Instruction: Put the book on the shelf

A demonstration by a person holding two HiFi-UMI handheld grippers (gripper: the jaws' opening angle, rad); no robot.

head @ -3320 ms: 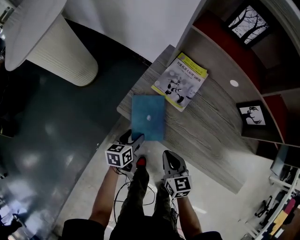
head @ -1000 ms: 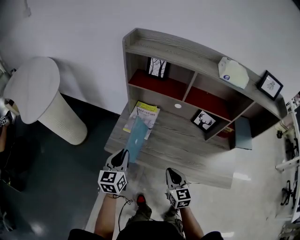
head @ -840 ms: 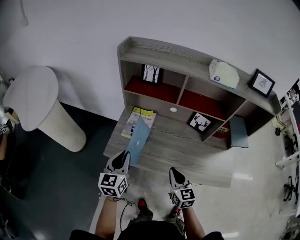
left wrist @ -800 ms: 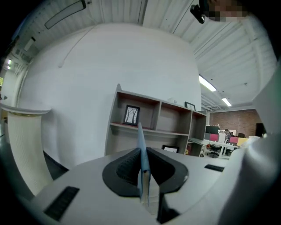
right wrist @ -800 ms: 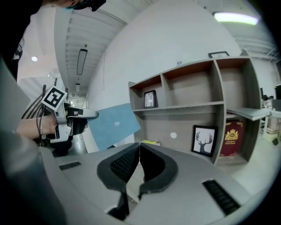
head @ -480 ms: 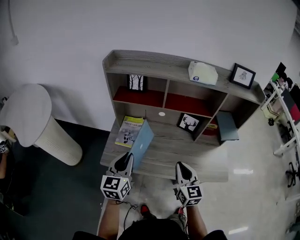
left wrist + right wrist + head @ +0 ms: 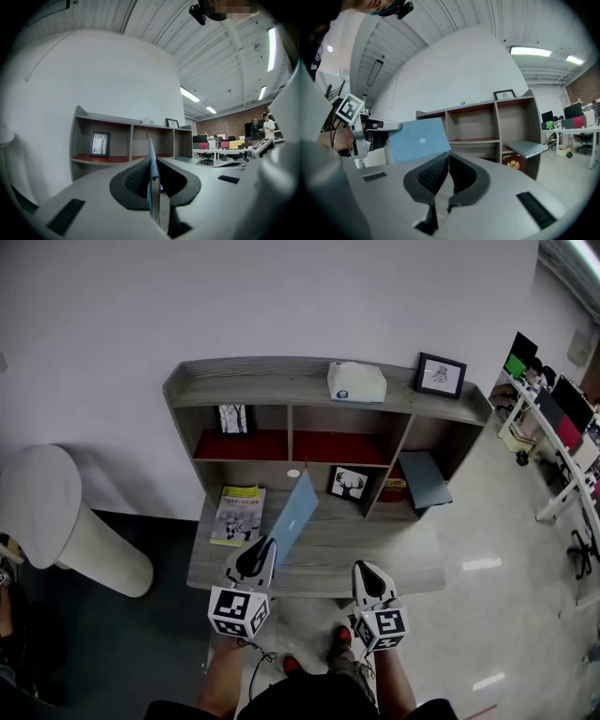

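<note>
At lower centre of the head view, the left gripper (image 7: pixel 257 561) is clamped on the lower edge of the blue book (image 7: pixel 293 515), which stands on edge above the desk (image 7: pixel 394 554), before the shelf (image 7: pixel 281 388). To its right, the right gripper (image 7: pixel 367 576) has its jaws pressed together

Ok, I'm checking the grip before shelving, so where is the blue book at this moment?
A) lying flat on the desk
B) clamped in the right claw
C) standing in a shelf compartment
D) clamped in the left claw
D: the blue book stands edge-on with the pads of the left claw pressed on it, lifted off the desk, while the right claw is shut with nothing in it.
</note>
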